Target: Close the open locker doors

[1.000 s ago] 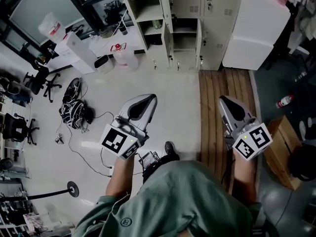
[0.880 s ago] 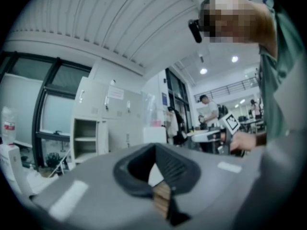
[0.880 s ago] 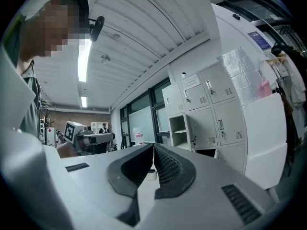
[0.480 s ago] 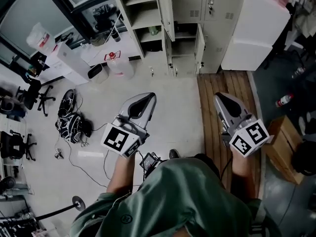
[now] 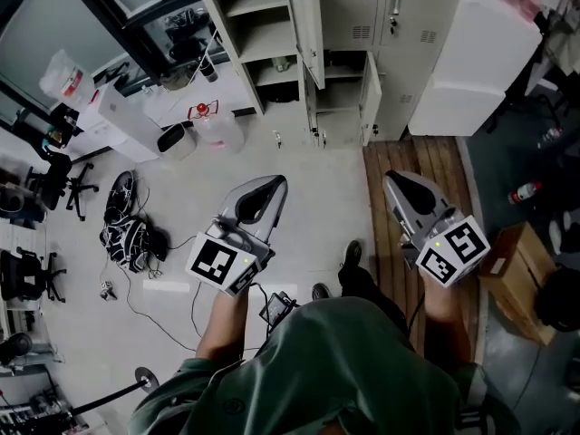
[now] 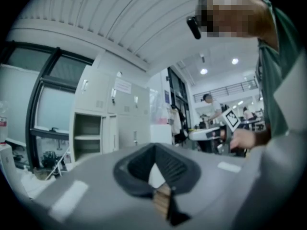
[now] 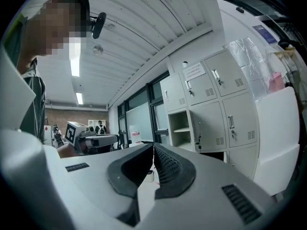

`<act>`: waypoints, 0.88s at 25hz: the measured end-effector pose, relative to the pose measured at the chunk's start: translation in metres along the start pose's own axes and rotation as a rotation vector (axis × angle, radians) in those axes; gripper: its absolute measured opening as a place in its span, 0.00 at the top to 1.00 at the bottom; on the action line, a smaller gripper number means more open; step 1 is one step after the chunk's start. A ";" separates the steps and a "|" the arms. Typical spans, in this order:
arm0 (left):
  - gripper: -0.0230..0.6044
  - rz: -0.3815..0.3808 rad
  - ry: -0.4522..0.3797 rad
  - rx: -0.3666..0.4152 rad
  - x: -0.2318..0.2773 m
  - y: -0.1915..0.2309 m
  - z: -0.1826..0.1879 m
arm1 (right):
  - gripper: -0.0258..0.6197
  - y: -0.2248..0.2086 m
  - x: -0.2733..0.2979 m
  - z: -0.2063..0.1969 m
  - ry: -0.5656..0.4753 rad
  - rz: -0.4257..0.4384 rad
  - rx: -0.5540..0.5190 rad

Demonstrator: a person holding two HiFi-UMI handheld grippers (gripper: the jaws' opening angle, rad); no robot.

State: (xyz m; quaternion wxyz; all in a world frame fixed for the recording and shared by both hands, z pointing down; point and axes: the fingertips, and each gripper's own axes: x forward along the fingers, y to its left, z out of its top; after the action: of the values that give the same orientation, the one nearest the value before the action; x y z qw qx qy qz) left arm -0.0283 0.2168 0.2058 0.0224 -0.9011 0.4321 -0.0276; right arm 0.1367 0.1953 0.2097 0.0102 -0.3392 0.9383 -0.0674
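Note:
The beige lockers (image 5: 362, 25) stand at the top of the head view, a few steps ahead of me. An upper door (image 5: 305, 21) hangs open beside shelved compartments (image 5: 254, 34). A small lower door (image 5: 370, 87) is also open. My left gripper (image 5: 274, 182) and right gripper (image 5: 392, 180) are held side by side over the floor, both short of the lockers, both shut and empty. In the left gripper view the left gripper (image 6: 154, 146) points toward the lockers (image 6: 103, 123). The right gripper (image 7: 153, 146) faces the lockers (image 7: 211, 104), with an open compartment (image 7: 180, 128).
A white cabinet (image 5: 471, 48) stands right of the lockers. Wooden planks (image 5: 421, 166) cover the floor on the right, with a cardboard box (image 5: 509, 275) and a bottle (image 5: 526, 192). On the left lie a water jug (image 5: 207, 123), cables and a bag (image 5: 127, 220), and office chairs (image 5: 54, 170).
I have walked closer to the lockers, which now sit a little larger in the head view. A foot has stepped forward. Both grippers stay shut and level.

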 end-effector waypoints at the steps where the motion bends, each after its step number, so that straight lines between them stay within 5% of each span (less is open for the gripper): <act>1: 0.97 0.006 0.001 0.000 0.005 0.006 -0.001 | 0.95 -0.006 0.008 0.000 0.002 0.007 0.003; 22: 0.97 0.174 0.014 0.028 0.155 0.105 0.005 | 0.95 -0.164 0.131 0.024 0.007 0.193 0.008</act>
State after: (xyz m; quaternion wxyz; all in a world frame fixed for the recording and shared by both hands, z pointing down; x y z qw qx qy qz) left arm -0.0126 0.0307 0.1984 0.0344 -0.8596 0.5084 -0.0379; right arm 0.1420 -0.0159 0.2114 0.0149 -0.2468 0.9664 -0.0709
